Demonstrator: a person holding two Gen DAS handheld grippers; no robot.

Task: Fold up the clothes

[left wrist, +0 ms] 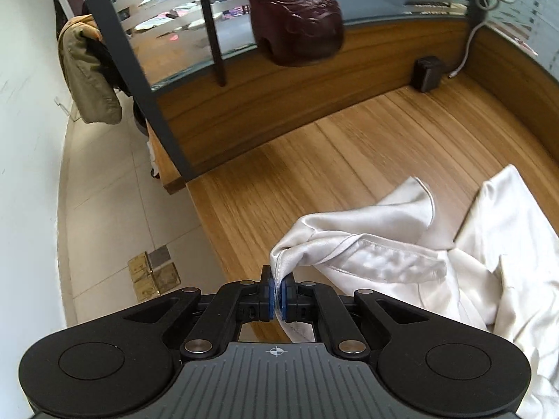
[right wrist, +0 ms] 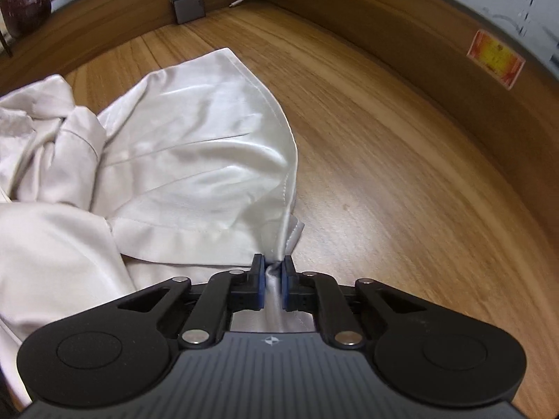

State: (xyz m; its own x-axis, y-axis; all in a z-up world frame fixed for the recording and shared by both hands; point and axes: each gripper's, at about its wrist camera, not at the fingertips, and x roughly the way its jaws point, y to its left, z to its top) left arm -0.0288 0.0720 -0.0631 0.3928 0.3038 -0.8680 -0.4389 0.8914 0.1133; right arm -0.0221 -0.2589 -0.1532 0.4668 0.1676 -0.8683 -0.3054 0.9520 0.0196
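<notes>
A white satin garment lies crumpled on the wooden table. My left gripper is shut on a bunched edge at the garment's left side, near the table's left edge. In the right wrist view the same garment spreads to the left, with a hemmed edge running down to my right gripper, which is shut on a pinch of that edge. The cloth passes between the blue pads and hangs below them.
A low wooden wall rims the table at the back and right. A small black box and a white cable sit in the far corner. A dark red bag sits beyond the wall. The tiled floor lies left.
</notes>
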